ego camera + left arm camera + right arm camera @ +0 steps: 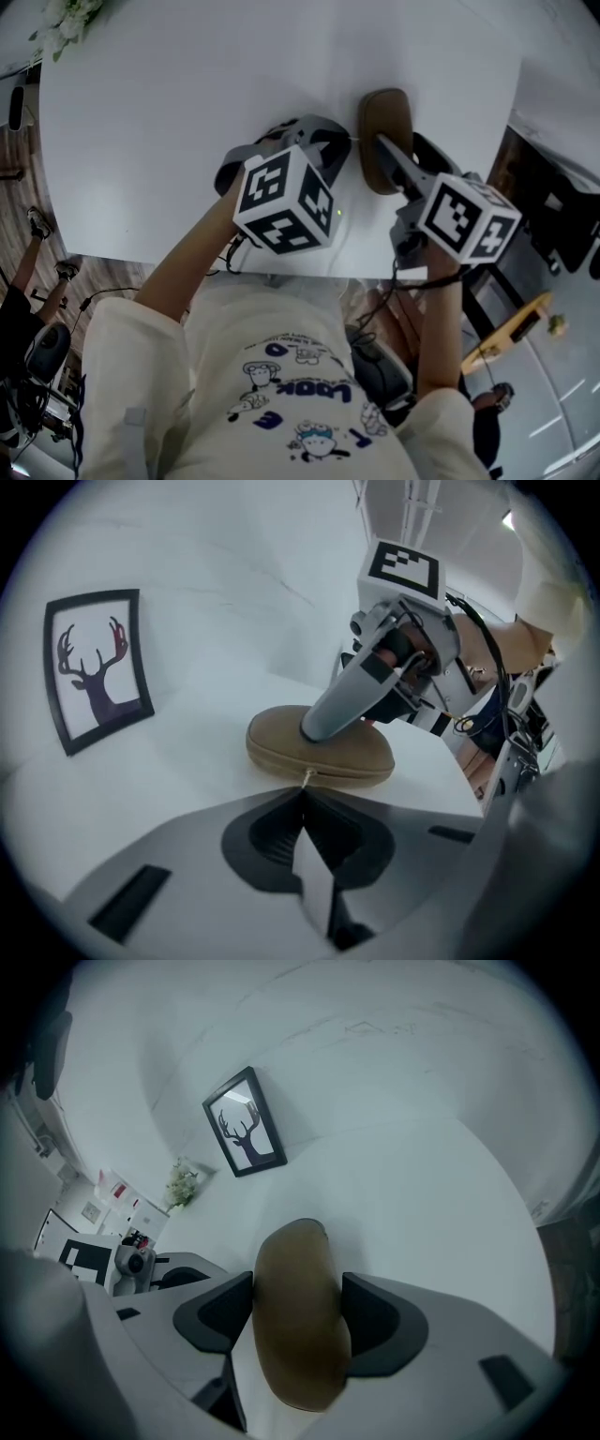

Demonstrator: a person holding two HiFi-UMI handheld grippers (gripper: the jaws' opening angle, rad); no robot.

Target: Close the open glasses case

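Observation:
A tan zip-up glasses case (384, 131) lies on the white table (187, 94), its lid down on its base. My right gripper (298, 1321) straddles the case (295, 1316) across its width, both dark pads pressed on its sides. From the left gripper view, one right finger (342, 705) rests on the case (319, 747). My left gripper (303, 794) is shut, and the small zipper pull (306, 778) sticks out from its tips at the middle of the case's near long side. In the head view the left gripper (345, 141) sits just left of the case.
A framed deer picture (98, 667) leans against the wall behind the table, also seen from the right gripper (246, 1122). A small bunch of flowers (66, 19) stands at the far left corner. The table's front edge runs just below both grippers.

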